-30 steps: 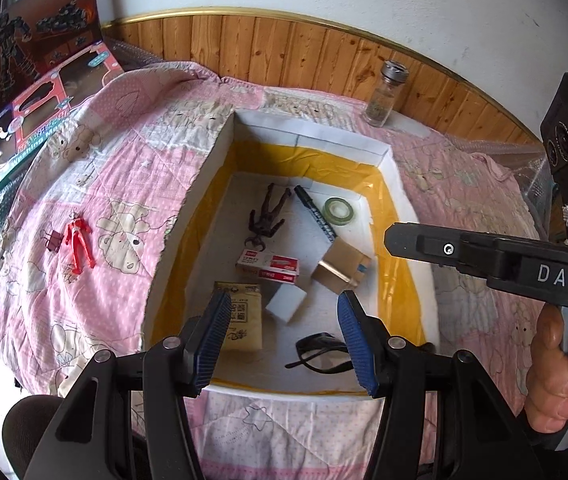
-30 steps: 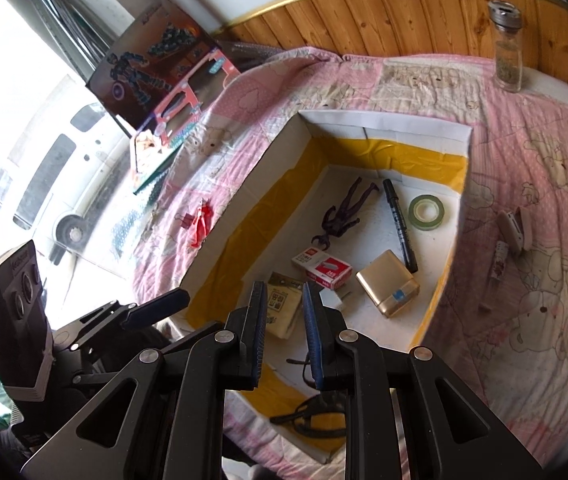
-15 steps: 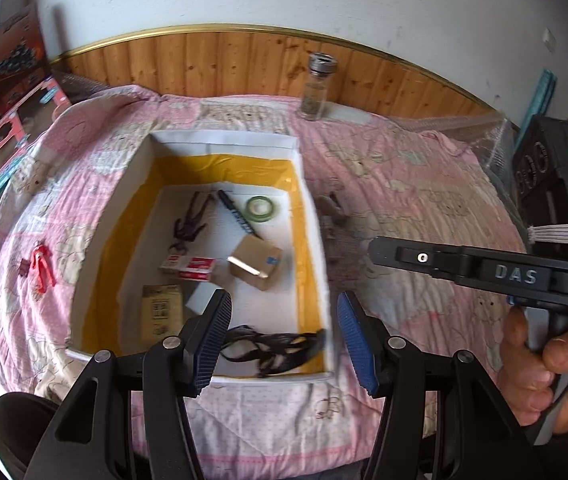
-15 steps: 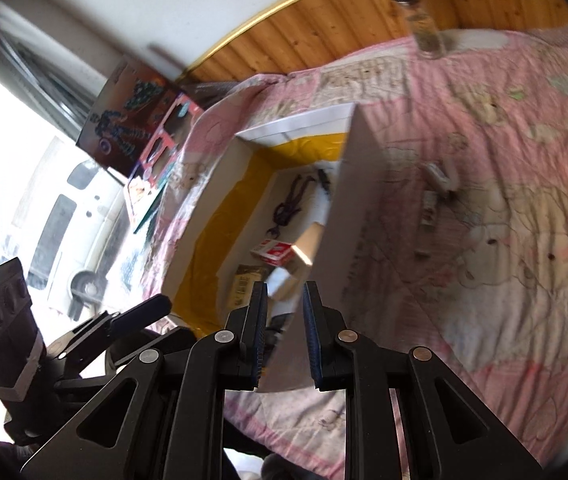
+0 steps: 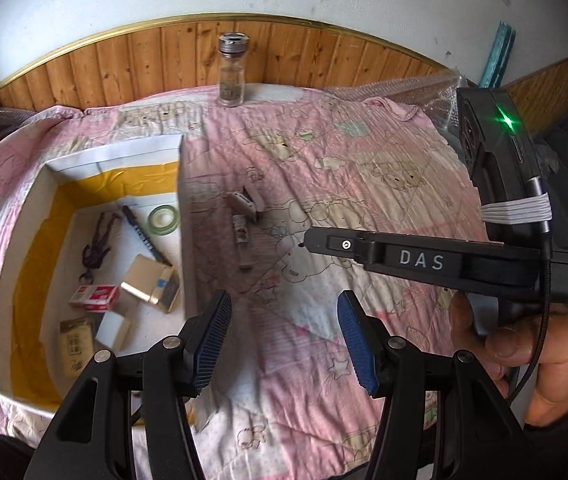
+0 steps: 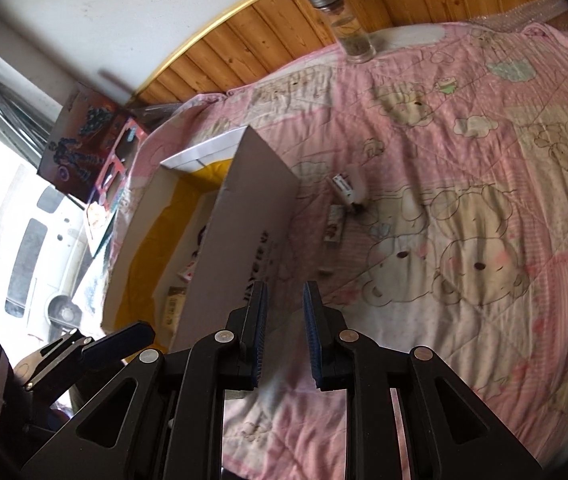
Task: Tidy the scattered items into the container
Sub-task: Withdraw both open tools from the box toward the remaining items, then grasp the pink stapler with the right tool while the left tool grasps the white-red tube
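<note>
With both hand-held grippers empty — left [image 5: 284, 338] wide, right [image 6: 284, 330] barely parted — we risk bumping the box [image 5: 182, 208] wall reaching the stapler [image 5: 246, 202] at mid-frame.

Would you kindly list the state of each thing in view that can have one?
Left hand-held gripper: open, empty.
Right hand-held gripper: slightly parted, empty.
Box: open-topped, holding several items.
Glass jar: upright, capped, on the quilt.
Stapler: lying on the quilt outside the box.
Small packet: lying on the quilt beside the stapler.
Green tape roll: flat inside the box.
</note>
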A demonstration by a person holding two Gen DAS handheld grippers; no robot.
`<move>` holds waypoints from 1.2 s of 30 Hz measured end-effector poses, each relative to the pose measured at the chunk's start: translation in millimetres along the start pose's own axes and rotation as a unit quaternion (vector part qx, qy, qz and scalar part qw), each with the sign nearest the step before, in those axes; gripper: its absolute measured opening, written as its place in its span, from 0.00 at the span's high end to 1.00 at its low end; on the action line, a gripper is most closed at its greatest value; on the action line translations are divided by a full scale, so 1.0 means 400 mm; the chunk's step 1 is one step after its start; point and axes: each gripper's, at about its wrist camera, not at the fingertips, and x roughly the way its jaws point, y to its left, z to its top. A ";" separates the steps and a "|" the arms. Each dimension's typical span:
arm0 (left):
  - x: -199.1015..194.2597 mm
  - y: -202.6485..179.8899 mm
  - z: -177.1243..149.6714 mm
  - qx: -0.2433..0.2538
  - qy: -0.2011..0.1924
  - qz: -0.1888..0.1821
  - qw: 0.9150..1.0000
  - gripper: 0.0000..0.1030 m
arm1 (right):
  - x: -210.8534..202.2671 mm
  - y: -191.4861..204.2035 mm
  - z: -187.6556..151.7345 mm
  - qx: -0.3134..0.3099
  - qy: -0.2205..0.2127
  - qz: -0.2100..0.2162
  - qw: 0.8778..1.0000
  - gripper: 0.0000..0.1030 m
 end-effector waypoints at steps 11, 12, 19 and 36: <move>0.193 0.012 0.070 -0.018 0.039 0.000 0.999 0.45 | 0.133 -0.128 0.136 0.033 0.018 0.049 0.998 0.79; 0.210 0.019 0.078 -0.024 0.042 0.000 0.999 0.45 | 0.154 -0.142 0.146 0.038 0.023 0.053 0.998 0.78; 0.330 0.051 0.105 -0.063 0.080 0.013 0.995 0.45 | 0.299 -0.228 0.198 0.067 0.053 0.077 0.993 0.66; 0.487 0.109 0.095 -0.124 0.121 0.052 0.984 0.45 | 0.450 -0.113 0.230 -0.100 0.096 0.043 0.989 0.75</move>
